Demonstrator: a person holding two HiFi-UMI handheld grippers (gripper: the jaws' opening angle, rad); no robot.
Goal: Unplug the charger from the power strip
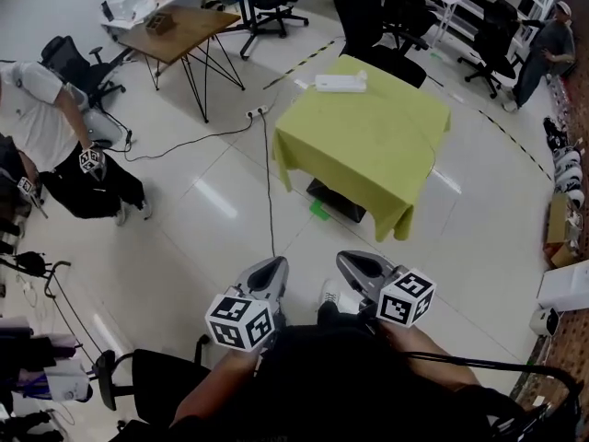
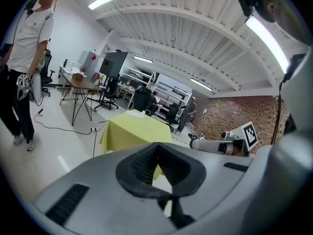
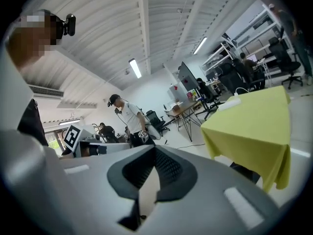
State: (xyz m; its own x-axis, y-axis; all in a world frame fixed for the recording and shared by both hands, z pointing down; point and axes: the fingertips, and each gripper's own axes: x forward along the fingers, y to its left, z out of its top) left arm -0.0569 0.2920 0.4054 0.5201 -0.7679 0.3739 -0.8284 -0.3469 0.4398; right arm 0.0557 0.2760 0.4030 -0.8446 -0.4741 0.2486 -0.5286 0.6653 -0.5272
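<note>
Workshop, yellow table (image 1: 368, 145): power strip (image 1: 340, 82) near far edge, charger indistinct there, likely light, rigid, best pinched across its body; left gripper (image 1: 270, 267), right gripper (image 1: 354, 263) jaws closed, empty, well apart from it.

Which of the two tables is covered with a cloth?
The nearer table, under a yellow-green cloth hanging over its edges. The farther wooden table has an uncovered brown top on thin black legs.
</note>
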